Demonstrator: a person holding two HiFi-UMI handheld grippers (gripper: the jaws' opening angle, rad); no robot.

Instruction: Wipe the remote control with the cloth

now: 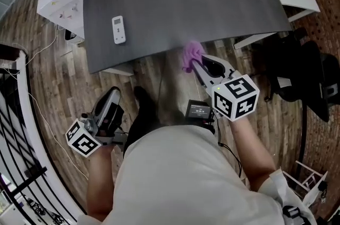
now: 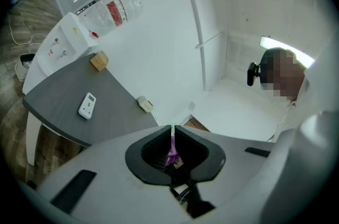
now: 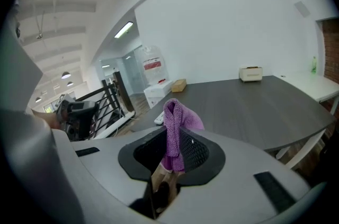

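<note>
Right gripper view: right hand-held gripper [image 3: 172, 141] clamped on purple cloth [image 3: 177, 114], held just off the counter's near edge. Cloth looks soft, light and floppy, a bunched tuft sticking up past the tips. Left hand-held gripper [image 2: 173, 138] has jaws together, seemingly empty. Remote control [image 1: 119, 29] lies flat farther out on grey counter [image 1: 202, 0], untouched. Probably light, rigid, smooth plastic that may slide when wiped; best pinned by its long side edges.
</note>
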